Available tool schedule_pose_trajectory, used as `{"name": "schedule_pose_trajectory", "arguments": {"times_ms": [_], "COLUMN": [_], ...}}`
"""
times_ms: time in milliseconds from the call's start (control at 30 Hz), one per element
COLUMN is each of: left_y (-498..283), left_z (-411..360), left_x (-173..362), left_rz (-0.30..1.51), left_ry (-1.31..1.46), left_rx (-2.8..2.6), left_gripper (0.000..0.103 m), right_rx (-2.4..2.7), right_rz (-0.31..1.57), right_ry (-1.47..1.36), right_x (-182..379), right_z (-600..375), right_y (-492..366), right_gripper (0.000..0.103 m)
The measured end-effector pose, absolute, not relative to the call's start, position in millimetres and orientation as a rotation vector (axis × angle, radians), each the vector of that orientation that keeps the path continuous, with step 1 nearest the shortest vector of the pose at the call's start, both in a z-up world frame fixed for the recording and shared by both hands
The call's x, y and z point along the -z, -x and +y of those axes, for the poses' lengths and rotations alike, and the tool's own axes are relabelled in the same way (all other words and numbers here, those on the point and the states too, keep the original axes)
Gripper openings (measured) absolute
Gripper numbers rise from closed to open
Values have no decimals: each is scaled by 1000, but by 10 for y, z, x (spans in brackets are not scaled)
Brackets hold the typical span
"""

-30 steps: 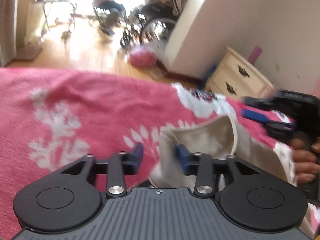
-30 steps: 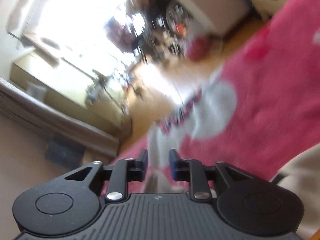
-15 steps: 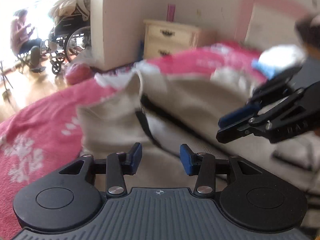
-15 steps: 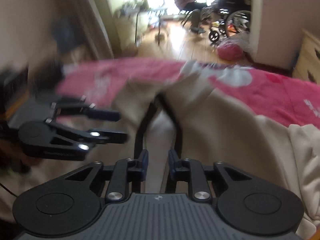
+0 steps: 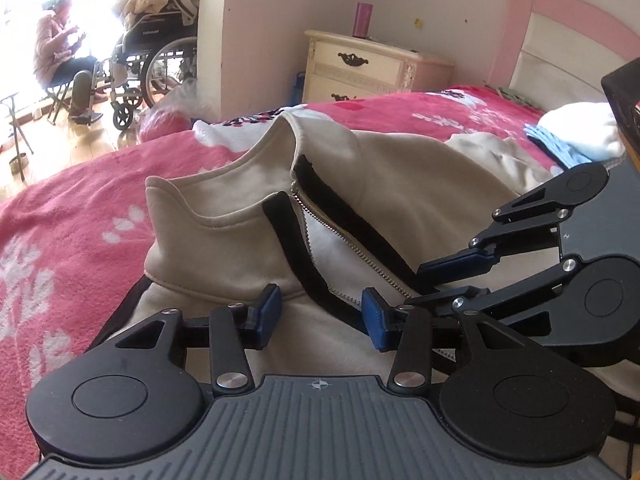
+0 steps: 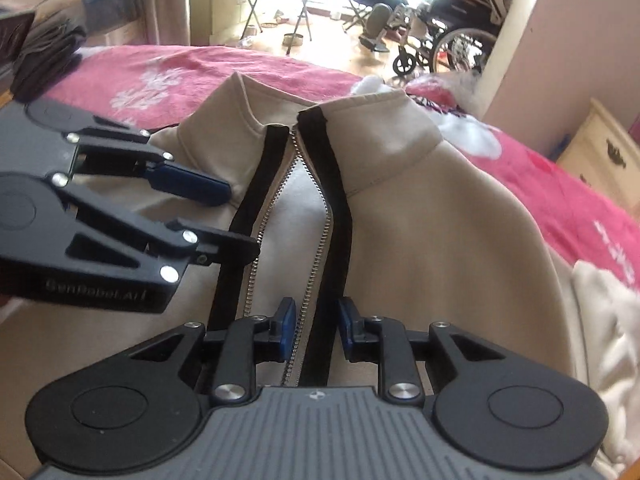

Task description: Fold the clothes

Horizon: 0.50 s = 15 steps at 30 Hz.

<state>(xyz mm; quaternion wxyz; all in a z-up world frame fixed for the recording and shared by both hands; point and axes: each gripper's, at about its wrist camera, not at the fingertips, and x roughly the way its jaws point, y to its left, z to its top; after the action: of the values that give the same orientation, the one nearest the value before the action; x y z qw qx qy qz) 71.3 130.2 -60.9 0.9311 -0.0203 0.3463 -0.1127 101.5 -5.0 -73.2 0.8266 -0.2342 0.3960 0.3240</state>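
Observation:
A beige zip jacket (image 5: 400, 184) with black trim along its open zipper lies on a pink flowered blanket (image 5: 80, 200), collar pointing away. My left gripper (image 5: 320, 316) hovers low over the chest; its jaws are opening, the left-hand black zipper trim (image 5: 296, 248) runs between them and the pads do not press it. From the right, my right gripper (image 5: 414, 286) reaches in close beside it. In the right wrist view, the right gripper (image 6: 316, 328) straddles the other zipper edge (image 6: 336, 200); its jaws are opening without pinching. The left gripper (image 6: 243, 221) shows at the left.
White and blue clothes (image 5: 576, 132) lie on the bed near the pink headboard (image 5: 560, 12). A cream nightstand (image 5: 360, 68) stands beside the bed. Beyond the bed's end are a wheelchair (image 5: 160, 60) and a seated person (image 5: 52, 52). Dark folded cloth (image 6: 44, 52) sits at the bed's left.
Both grippers have swung in from the bed's edge and rolled level; they now sit side by side over the jacket's open zipper. The right jaws narrowed, then widened a little.

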Motion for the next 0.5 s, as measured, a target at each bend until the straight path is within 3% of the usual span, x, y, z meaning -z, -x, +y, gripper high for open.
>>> {"name": "schedule_pose_trajectory", "arguments": {"times_ms": [233, 300, 500], "left_y": [-704, -701, -695], "left_z": [1306, 1307, 1322], "left_x": [602, 599, 598], "left_rz": [705, 704, 700], "left_ry": [57, 61, 77], "left_rx": [231, 231, 233], "left_gripper": [45, 45, 45], "right_rx": [-706, -668, -679], "right_rz": [799, 833, 932], "right_ry": [523, 426, 85], "right_x": [783, 757, 660], "right_z": [-116, -197, -550], "right_y": [-955, -1044, -1250], "right_gripper": [23, 5, 5]}}
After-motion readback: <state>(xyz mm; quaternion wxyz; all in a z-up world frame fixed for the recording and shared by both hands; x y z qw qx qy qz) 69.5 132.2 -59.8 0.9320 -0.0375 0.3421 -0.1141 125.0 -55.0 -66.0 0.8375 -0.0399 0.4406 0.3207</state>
